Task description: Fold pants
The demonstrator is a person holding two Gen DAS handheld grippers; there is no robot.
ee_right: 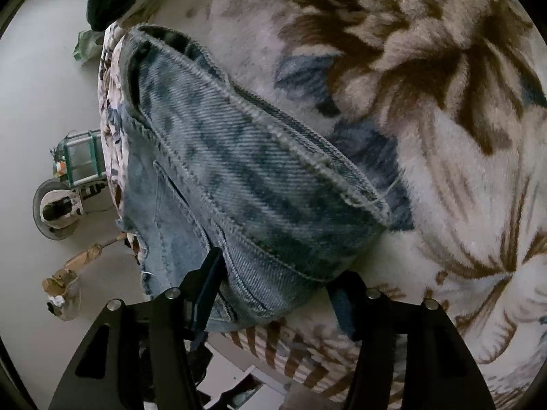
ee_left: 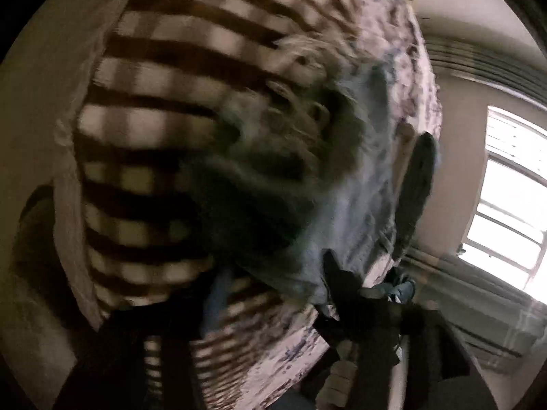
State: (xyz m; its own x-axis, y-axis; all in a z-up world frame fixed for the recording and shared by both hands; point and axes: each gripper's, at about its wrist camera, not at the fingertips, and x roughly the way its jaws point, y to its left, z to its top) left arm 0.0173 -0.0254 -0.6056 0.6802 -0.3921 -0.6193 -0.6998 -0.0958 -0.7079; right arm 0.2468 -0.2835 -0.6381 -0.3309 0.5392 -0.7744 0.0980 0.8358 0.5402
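Note:
The pants are blue jeans (ee_right: 239,177) lying on a fleece blanket (ee_right: 444,136) with brown and blue flowers. In the right wrist view my right gripper (ee_right: 273,294) stands open, its two fingers (ee_right: 208,280) on either side of a folded denim edge at the bottom of the frame. In the left wrist view the image is blurred. The jeans (ee_left: 342,205) lie bunched on a brown striped part of the blanket (ee_left: 171,85). My left gripper (ee_left: 283,290) is at the bottom edge of the denim; whether its jaws are shut does not show.
The blanket edge falls off to a pale floor (ee_right: 34,102) on the left, with a wheeled green frame (ee_right: 78,164) and crumpled paper (ee_right: 68,287) on it. A bright window (ee_left: 512,205) and a wall (ee_left: 454,130) stand to the right in the left wrist view.

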